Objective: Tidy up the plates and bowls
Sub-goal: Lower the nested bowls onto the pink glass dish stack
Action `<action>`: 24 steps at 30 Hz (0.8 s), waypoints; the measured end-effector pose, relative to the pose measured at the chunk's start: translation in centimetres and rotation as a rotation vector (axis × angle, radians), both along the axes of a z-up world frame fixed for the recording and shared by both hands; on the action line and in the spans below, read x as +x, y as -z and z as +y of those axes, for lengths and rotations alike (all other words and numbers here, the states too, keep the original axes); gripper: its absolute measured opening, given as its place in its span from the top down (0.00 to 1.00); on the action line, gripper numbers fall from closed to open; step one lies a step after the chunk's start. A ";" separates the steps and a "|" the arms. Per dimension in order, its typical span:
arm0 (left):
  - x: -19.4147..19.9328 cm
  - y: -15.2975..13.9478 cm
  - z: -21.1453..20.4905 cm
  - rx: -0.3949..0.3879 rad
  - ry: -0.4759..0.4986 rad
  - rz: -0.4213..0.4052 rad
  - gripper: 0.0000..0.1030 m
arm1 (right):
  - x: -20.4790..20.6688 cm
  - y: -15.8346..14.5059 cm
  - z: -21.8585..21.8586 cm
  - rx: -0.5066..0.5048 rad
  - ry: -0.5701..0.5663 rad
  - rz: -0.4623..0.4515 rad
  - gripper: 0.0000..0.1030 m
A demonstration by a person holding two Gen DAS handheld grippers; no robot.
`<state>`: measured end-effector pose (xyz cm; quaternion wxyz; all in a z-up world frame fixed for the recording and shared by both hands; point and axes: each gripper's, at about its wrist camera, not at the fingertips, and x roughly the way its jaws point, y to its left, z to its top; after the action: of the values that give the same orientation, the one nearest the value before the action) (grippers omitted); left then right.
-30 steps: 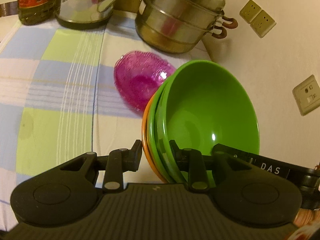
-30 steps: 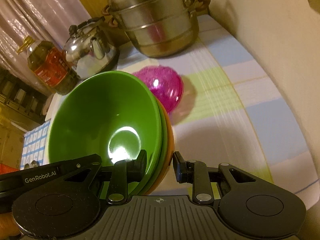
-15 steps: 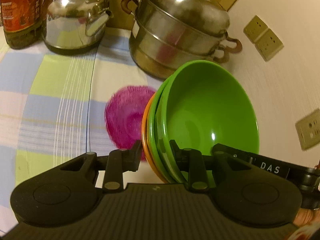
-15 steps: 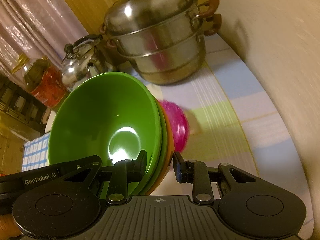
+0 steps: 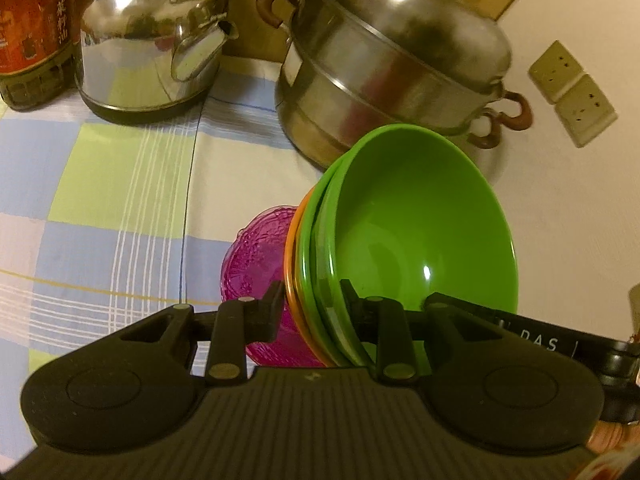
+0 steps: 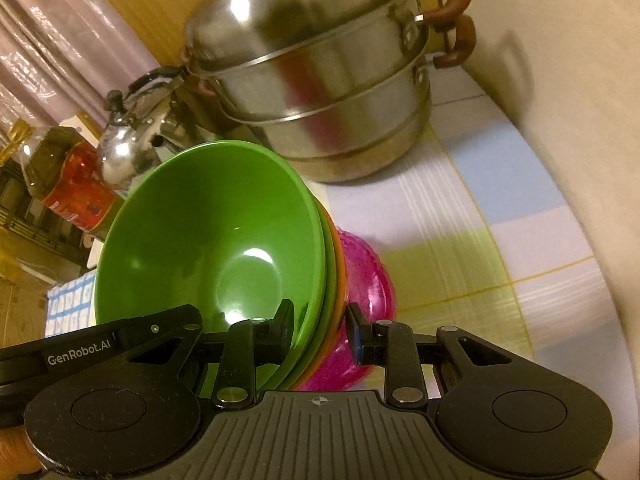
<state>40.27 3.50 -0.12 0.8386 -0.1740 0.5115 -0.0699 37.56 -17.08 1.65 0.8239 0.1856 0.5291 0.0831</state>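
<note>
A nested stack of bowls (image 5: 420, 232), two green over an orange one, is carried between both grippers. My left gripper (image 5: 310, 312) is shut on the stack's rim on one side, one finger inside the top green bowl and one outside the orange bowl. On the opposite side my right gripper (image 6: 320, 326) is shut on the rim of the stack of bowls (image 6: 216, 240) the same way. A pink glass bowl (image 5: 260, 280) stands on the checked tablecloth (image 5: 120, 200) right under the stack. In the right wrist view the pink bowl (image 6: 364, 300) shows just behind the stack.
A large steel steamer pot (image 5: 392, 64) stands close behind the bowls, by the wall. A steel kettle (image 5: 148, 44) and an oil bottle (image 5: 32, 28) stand to its left. Wall sockets (image 5: 572, 96) are on the white wall at right.
Both grippers have carried the bowl stack toward the steamer pot and over the pink bowl, which now lies mostly hidden beneath the stack. The grips have not changed.
</note>
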 end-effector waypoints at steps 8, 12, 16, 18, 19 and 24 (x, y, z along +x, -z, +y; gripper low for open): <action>1.6 3.2 0.1 0.014 -0.010 0.039 0.76 | 1.5 3.5 0.0 0.009 0.008 0.051 0.73; 2.2 4.5 0.1 0.016 -0.015 0.053 0.76 | 2.1 4.9 0.0 0.010 0.010 0.067 0.73; 2.6 5.6 0.1 0.020 -0.016 0.060 0.76 | 2.7 5.9 0.0 0.010 0.010 0.077 0.74; 2.7 6.1 0.0 0.024 -0.016 0.061 0.76 | 2.8 6.4 0.0 0.011 0.009 0.083 0.74; 2.8 6.4 0.0 0.025 -0.017 0.062 0.76 | 2.9 6.6 0.1 0.011 0.008 0.087 0.74; 3.0 7.1 0.0 0.033 -0.007 0.055 0.76 | 3.0 7.4 0.1 0.008 0.008 0.089 0.74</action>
<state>43.26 3.49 -7.17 0.8272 -0.1636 0.5349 -0.0537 40.53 -17.02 -5.73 0.7990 0.1942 0.5643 0.0736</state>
